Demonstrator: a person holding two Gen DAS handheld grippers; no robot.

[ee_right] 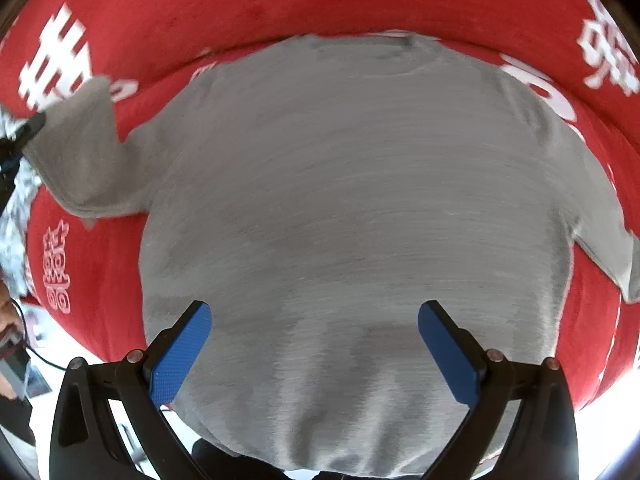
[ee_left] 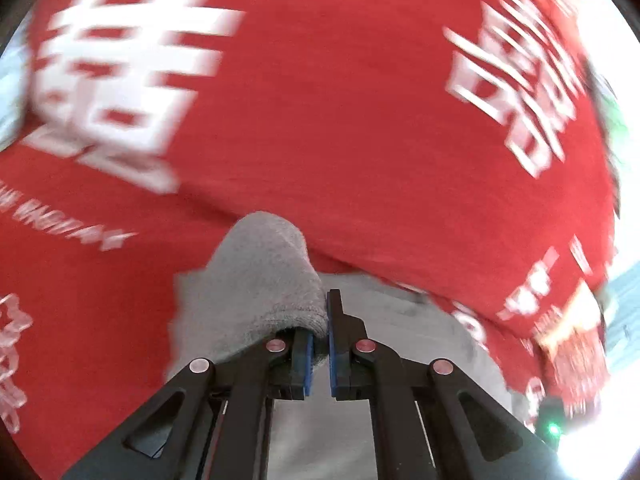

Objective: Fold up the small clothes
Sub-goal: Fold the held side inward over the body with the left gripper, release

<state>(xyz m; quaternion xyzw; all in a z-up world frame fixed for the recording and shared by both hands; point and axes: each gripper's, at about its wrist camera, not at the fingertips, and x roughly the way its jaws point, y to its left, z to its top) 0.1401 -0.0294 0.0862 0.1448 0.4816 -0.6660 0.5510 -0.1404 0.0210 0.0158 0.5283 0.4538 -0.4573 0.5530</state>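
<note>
The left gripper's blue pads are pinched on the cuff end of a grey sleeve, the knit bunched up between and ahead of them, while the right gripper hangs over the garment with its jaws spread wide and nothing between them. The sweater lies flat on a red cloth printed with white characters, its neck at the far edge and its hem running under the right gripper toward the near edge. In the right wrist view the held sleeve stands off to the left of the body, lifted at its tip where the left gripper grips it; the other sleeve lies out to the right on the cloth. The step in hand looks like the first sleeve fold: the cuff is taken up and is to be carried inward over the chest. The next move likely calls for bringing that cuff across the body and laying it flat without dragging the shoulder along, and the right gripper could hold the body down or go for the other sleeve. The left wrist view is blurred, so finer detail of the grip cannot be read.
</note>
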